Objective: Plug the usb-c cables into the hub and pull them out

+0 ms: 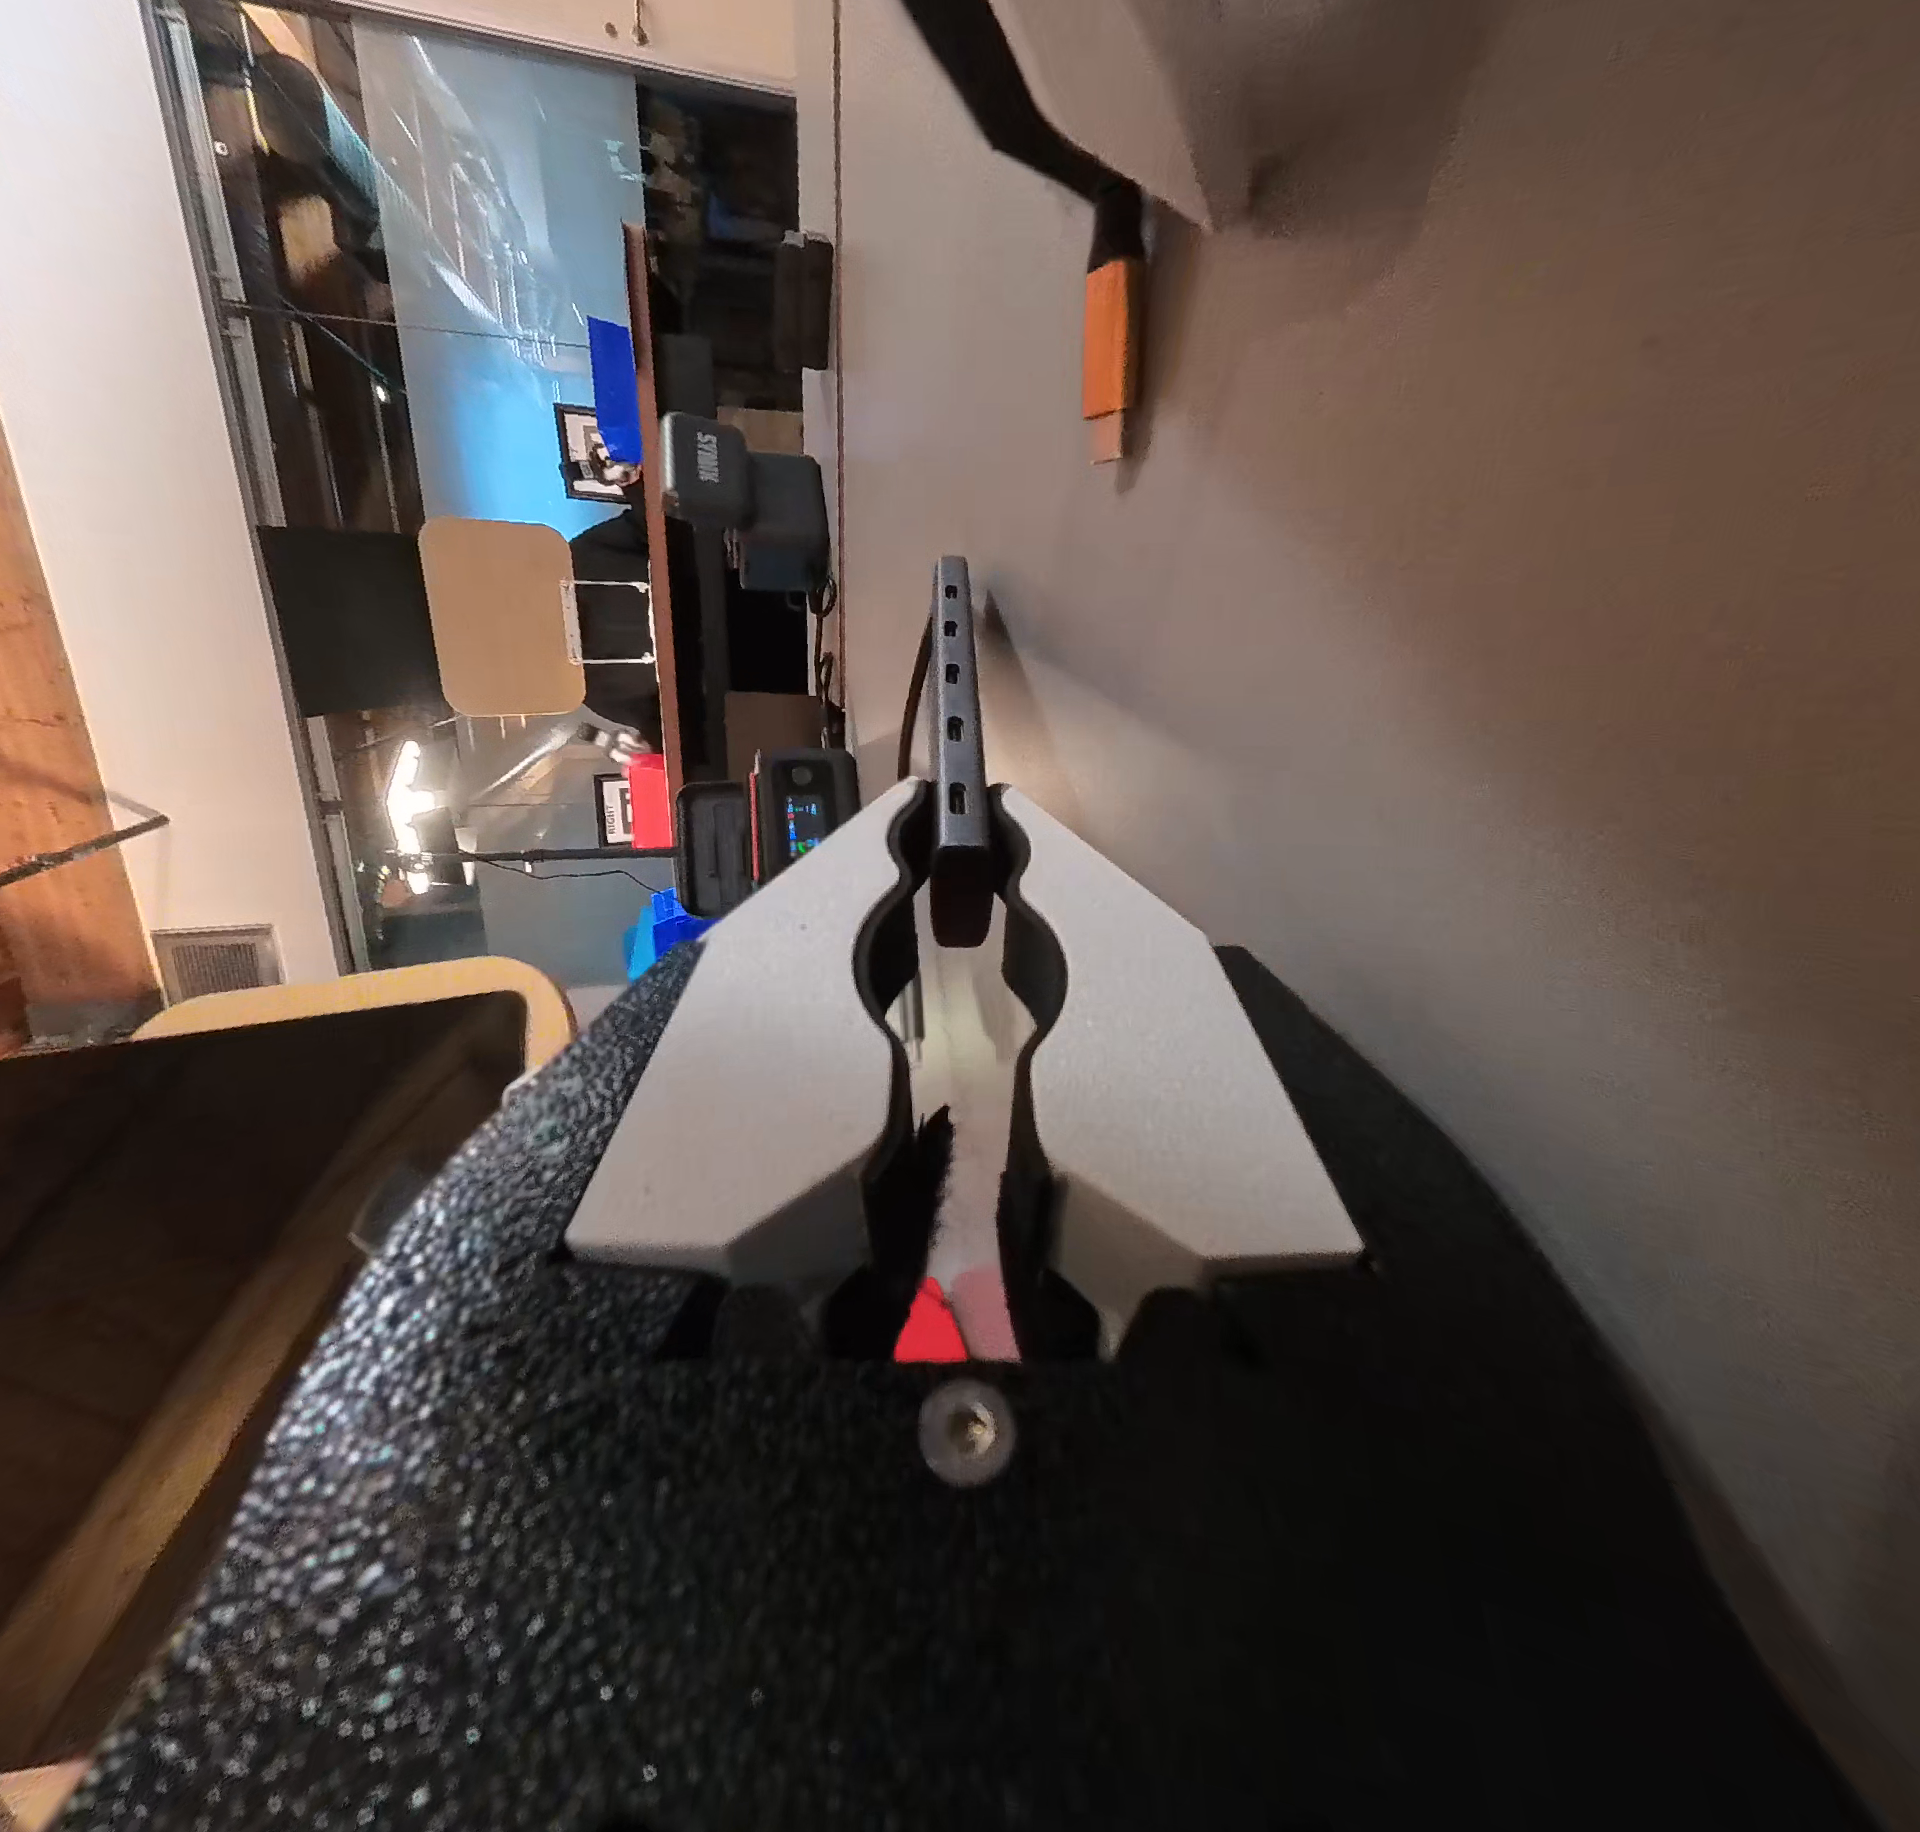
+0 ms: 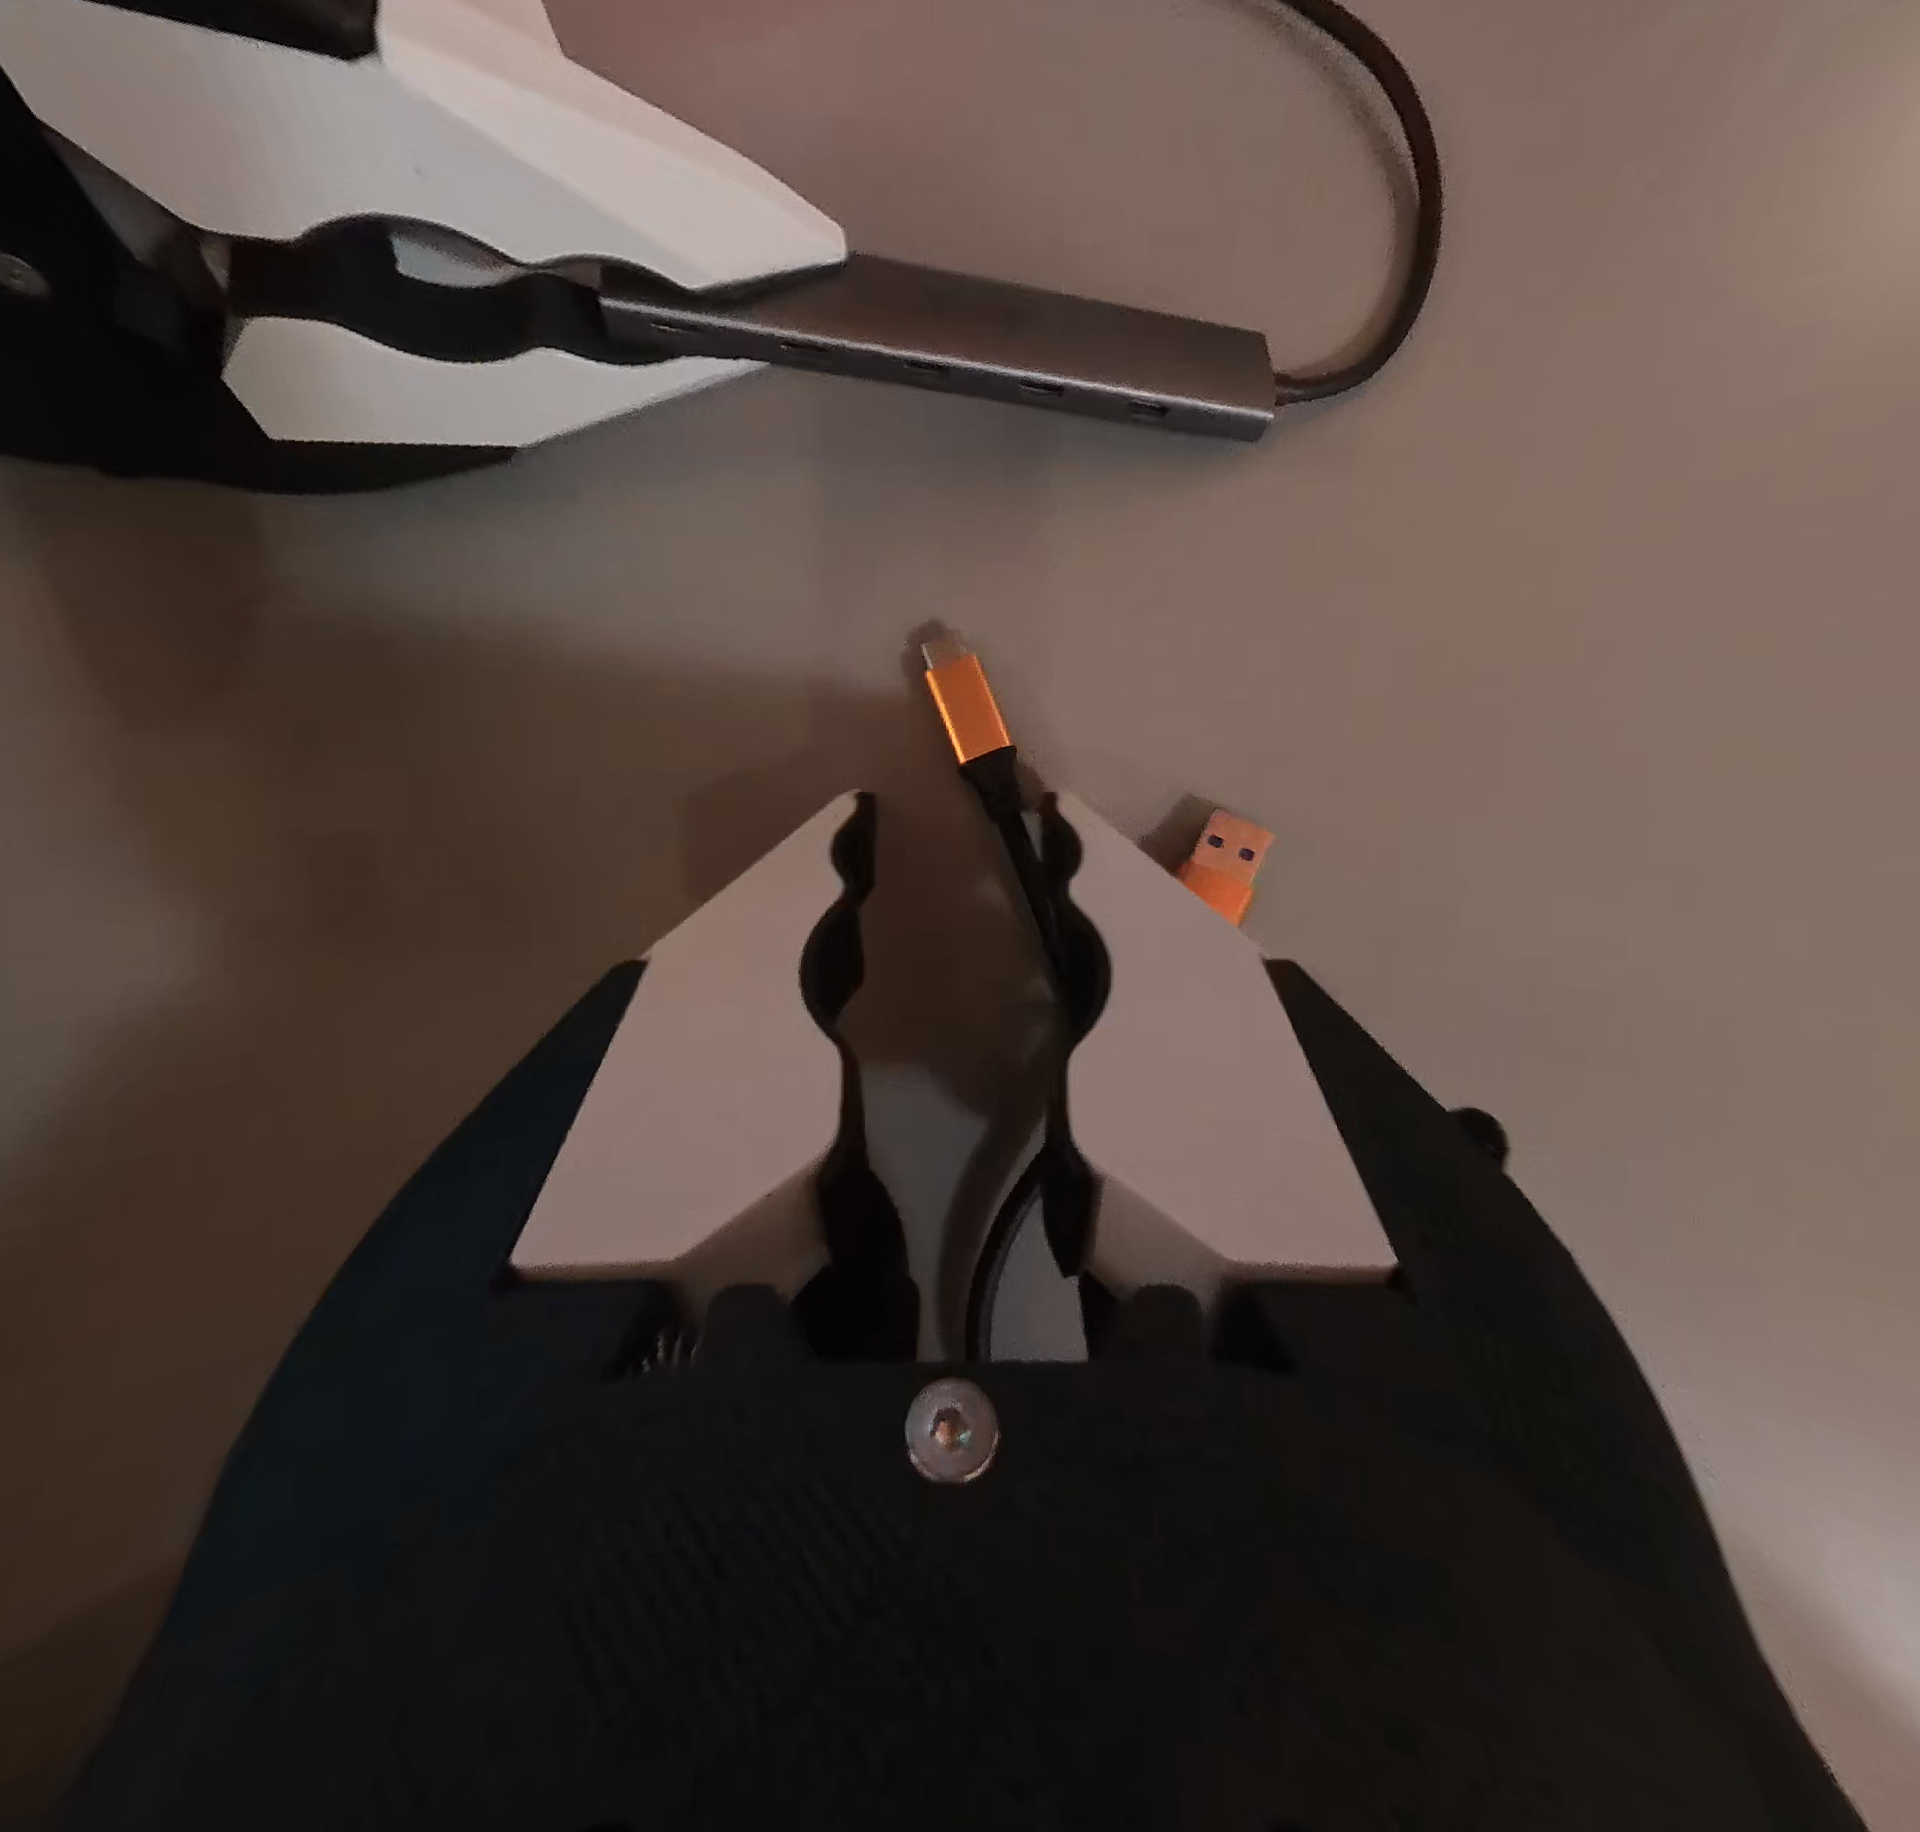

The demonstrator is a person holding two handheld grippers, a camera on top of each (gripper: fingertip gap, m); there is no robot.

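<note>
So far nothing is plugged in: my left tongs (image 1: 958, 826) clench the end of the grey hub (image 2: 935, 328) on the bench (image 2: 1558, 743), its ports empty. My right tongs (image 2: 961, 806) stand released around the orange usb-c cable (image 2: 966, 707), not yet grasping.

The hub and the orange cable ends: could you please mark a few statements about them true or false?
1. The left gripper is clamped on one end of the grey hub. True.
2. The USB-C plug is already seated in a hub port. False: it lies on the table, apart from the hub.
3. The right gripper is open, with the black cable running between its fingers. True.
4. The hub has no lead of its own. False: a dark cord leaves its far end.
5. A second orange connector lies beside the right gripper. True.
</note>
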